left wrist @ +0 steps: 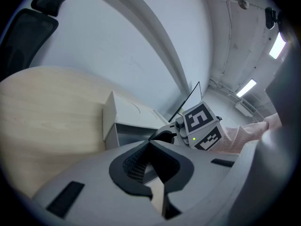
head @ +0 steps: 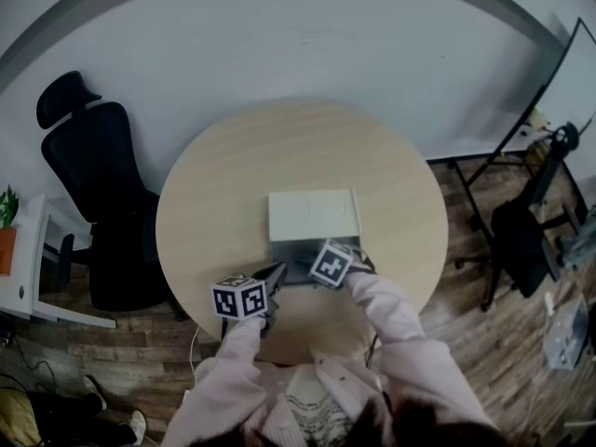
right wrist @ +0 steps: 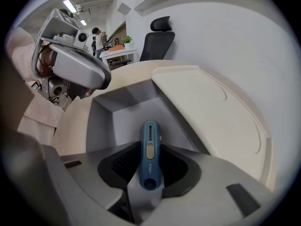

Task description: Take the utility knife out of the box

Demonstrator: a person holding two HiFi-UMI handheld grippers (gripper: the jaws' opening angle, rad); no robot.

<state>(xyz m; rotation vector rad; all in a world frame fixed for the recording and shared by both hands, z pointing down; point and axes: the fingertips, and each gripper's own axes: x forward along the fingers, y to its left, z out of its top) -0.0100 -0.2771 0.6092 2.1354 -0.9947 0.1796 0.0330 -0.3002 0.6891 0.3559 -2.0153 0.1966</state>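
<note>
A blue utility knife (right wrist: pixel 150 140) lies lengthwise on the floor of the open grey box (right wrist: pixel 101 121), whose cream lid (right wrist: pixel 207 112) is folded back. My right gripper (right wrist: pixel 150 155) reaches down into the box and its jaws stand on either side of the knife with a gap to each pad, open. In the head view the box (head: pixel 291 250) sits mid-table with its lid (head: pixel 314 214) behind it. My left gripper (head: pixel 272 276) rests at the box's front left corner; its jaws (left wrist: pixel 149 144) look shut with nothing seen between them.
The round wooden table (head: pixel 214 194) stands by a white wall. A black office chair (head: pixel 102 184) is at the left. A second black chair (head: pixel 526 226) and a whiteboard stand (head: pixel 549 91) are at the right. A white shelf with a plant (head: pixel 9 240) is at the far left.
</note>
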